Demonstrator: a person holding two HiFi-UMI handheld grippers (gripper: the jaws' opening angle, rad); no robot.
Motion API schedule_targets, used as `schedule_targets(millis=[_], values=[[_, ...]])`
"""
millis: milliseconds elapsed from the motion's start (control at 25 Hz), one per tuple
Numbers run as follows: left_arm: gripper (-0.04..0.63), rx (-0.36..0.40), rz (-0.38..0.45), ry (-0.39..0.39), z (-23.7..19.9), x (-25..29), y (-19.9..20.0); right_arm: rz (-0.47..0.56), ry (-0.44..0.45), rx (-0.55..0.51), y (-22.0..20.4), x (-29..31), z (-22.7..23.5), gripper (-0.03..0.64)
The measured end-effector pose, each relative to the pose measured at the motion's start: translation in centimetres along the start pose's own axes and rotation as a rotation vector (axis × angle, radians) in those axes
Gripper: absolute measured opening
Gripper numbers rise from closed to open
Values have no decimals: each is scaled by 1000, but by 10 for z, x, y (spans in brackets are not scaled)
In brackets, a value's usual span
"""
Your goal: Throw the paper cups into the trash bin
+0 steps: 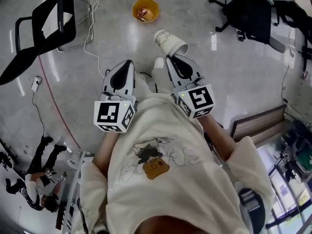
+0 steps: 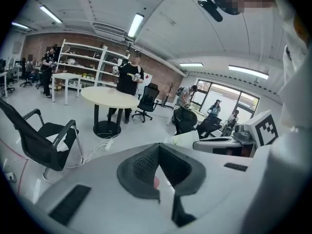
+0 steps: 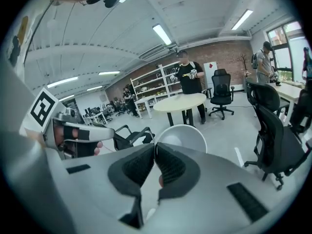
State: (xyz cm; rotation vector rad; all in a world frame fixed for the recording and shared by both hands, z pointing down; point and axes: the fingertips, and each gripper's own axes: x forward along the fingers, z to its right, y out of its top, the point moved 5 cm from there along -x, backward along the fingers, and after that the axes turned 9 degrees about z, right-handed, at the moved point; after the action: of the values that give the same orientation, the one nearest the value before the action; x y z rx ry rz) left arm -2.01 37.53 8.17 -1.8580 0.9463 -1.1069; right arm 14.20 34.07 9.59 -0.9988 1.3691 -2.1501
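While the right gripper (image 1: 171, 57) pinches a paper cup (image 1: 171, 42) in its fingers, the trash bin (image 1: 152, 3) (top middle) waits; the left gripper (image 1: 128, 63) has its fingers together, empty.

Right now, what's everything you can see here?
paper cup: one, white, rim pinched by the fingers of the right gripper
trash bin: one, yellow, on the floor ahead, something inside
chairs: several, black, nearest at the person's left
bag: one, black, upper right
round table: one, cream, across the room
people: several, one in black standing by that table
left gripper: one, grey, fingers shut, empty
right gripper: one, grey, fingers shut on the paper cup
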Motion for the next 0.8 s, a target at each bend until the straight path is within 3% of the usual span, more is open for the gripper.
schedule_targets(millis=[160,520,800], values=[[6,8,19,-1,2,-11,0,72,-3,58,7,-12,-6,26],[6,25,63,38,48,-11,-2,172,31,21,26,-56,20,26],[6,29,87,80,55,-3,2,201,58,3,41,-53,42,25]])
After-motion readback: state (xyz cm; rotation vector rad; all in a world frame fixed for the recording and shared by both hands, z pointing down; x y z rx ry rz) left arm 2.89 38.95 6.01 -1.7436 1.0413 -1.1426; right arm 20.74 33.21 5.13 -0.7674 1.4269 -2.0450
